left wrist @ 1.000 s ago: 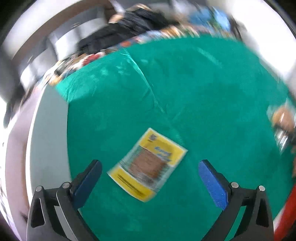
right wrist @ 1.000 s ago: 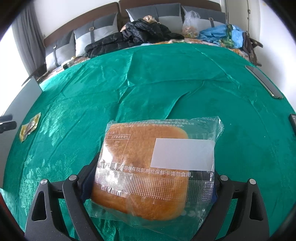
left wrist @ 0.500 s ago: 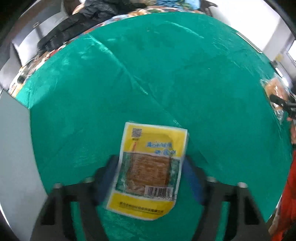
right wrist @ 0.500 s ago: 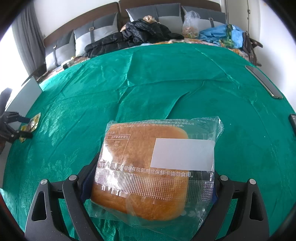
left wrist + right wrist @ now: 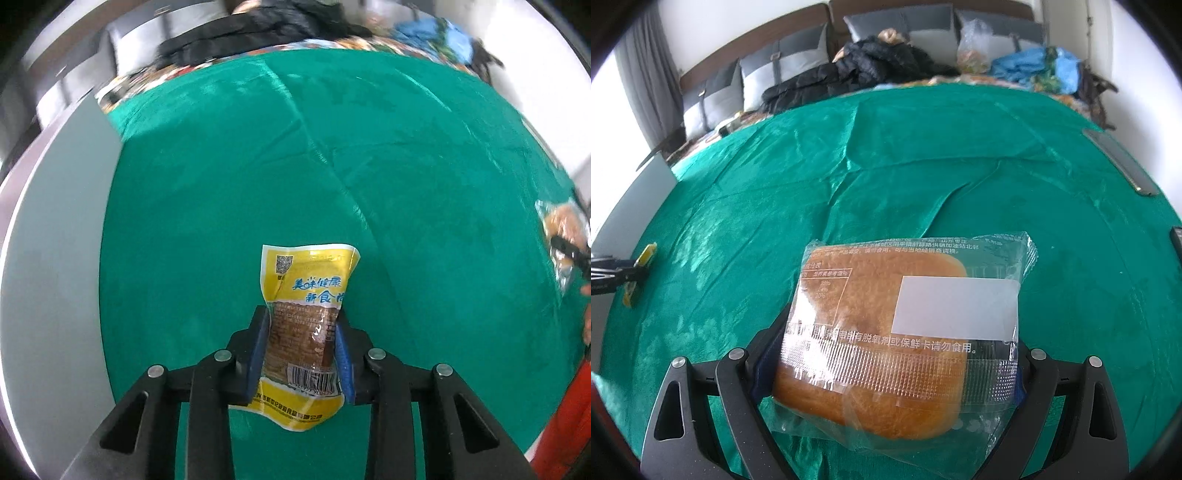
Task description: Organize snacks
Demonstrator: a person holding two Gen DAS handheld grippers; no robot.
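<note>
The left gripper (image 5: 301, 341) was closed on a yellow snack packet (image 5: 304, 334) at the lower centre of the left wrist view — its blue pads (image 5: 258, 350) pinched the packet's middle so the top edge curled. The green cloth (image 5: 221, 203) filled the frame behind it. In the right wrist view the right gripper (image 5: 890, 373) was clamped around a bagged bread loaf (image 5: 886, 339) — low and central, above the same cloth. At the far left edge the yellow packet showed small, held by the other tool.
</note>
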